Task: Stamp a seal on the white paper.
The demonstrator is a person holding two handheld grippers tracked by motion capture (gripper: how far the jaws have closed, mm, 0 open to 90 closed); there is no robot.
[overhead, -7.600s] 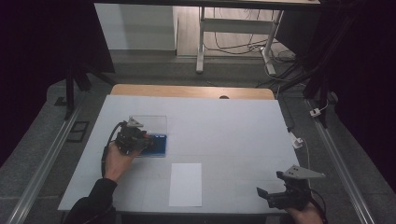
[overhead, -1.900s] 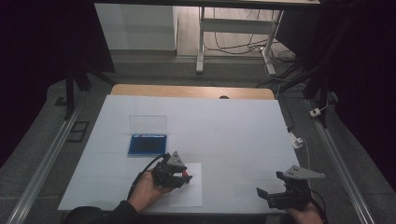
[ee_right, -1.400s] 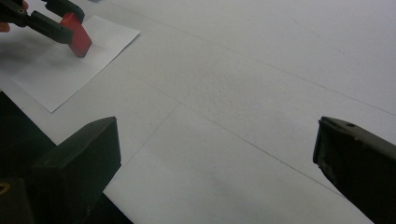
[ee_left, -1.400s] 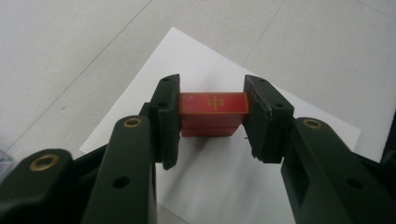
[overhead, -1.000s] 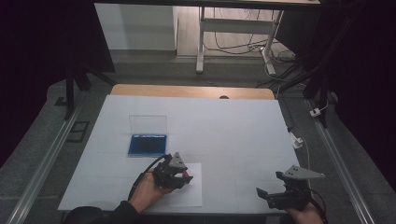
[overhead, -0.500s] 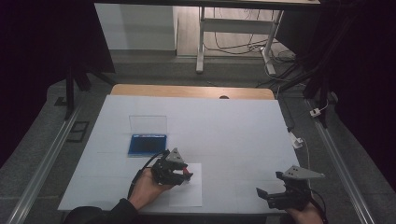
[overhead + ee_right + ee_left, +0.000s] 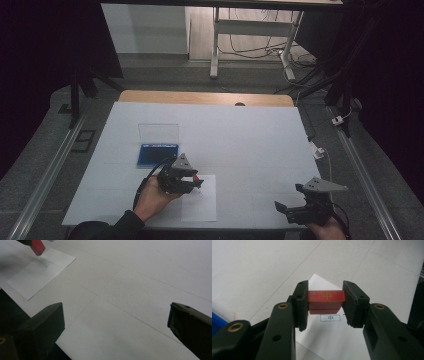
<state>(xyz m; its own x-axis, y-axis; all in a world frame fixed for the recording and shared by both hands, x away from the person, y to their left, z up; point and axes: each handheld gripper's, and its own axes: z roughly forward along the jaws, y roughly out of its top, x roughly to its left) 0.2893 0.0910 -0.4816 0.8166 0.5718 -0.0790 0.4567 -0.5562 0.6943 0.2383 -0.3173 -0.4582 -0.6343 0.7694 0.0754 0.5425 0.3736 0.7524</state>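
Observation:
My left gripper point(image 7: 196, 182) is shut on a red block point(image 7: 326, 298) with a gold character on its top face. It holds the block just above a white paper sheet point(image 7: 199, 202), over a small boxed character mark point(image 7: 330, 317) printed there. The block's sides sit squarely between both pads. The right gripper view shows the same red block point(image 7: 37, 246) and the sheet point(image 7: 40, 271) at its top left. My right gripper point(image 7: 281, 208) rests near the table's front right edge, open, with nothing between its jaws point(image 7: 115, 325).
A blue case point(image 7: 157, 153) lies on the white table cover point(image 7: 250, 140) left of centre, its clear lid point(image 7: 158, 132) standing open behind it. Cables and a metal frame are on the floor beyond the far edge.
Since the earliest frame my left gripper has come from the blue case to above the paper sheet, carrying the red block. Over the last second it barely shifted. The right gripper has stayed put.

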